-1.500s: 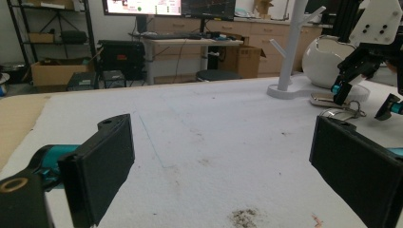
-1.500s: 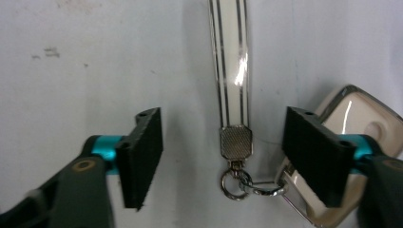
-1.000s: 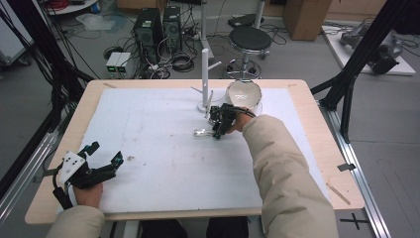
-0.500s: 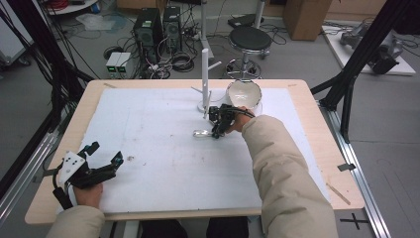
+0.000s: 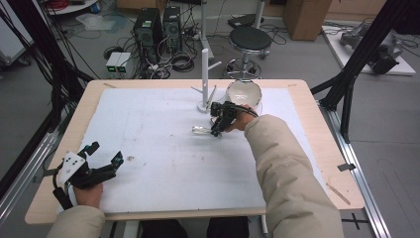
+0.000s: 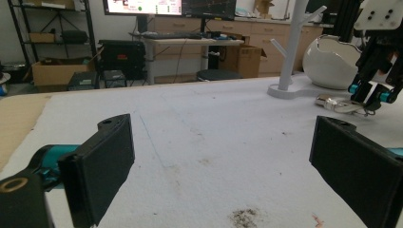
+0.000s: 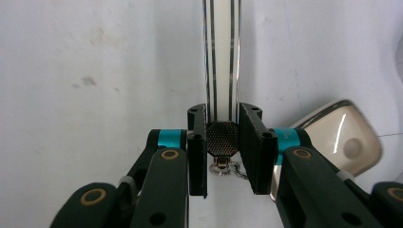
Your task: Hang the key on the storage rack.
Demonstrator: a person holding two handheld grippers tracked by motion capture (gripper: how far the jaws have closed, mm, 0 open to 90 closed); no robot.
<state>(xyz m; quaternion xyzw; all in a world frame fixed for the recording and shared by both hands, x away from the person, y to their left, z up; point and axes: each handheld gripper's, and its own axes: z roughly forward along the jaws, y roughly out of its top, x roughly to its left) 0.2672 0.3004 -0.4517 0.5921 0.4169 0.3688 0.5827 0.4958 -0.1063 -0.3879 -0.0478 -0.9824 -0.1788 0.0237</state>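
A white mat [image 5: 163, 148] is being spread over a wooden table [image 5: 322, 148], and both grippers are being held above it by a person whose beige sleeves [image 5: 292, 183] are coming in from the near edge. The left gripper [image 5: 101, 161] is being held low over the near left corner of the mat, its jaws being kept wide apart with nothing between them; in the left gripper view the same gap [image 6: 223, 156] is being seen over bare, slightly stained mat. The right gripper [image 5: 216, 130] is being held near the far middle of the mat, and its jaws are being closed on the end of a slim, glossy striped bar [image 7: 222, 61], whose dark meshed end cap and small key ring are being seen between the pads [image 7: 197, 142] in the right gripper view. What kind of object this bar is cannot be told; in the high view it is being seen as a small shiny thing [image 5: 200, 131] lying on the mat just left of the gripper. A white branched stand [image 5: 205, 74] is being seen just beyond it, and a white bowl-like shell [image 5: 243, 92] with a broken rim is being seen just beside the stand, to its right.
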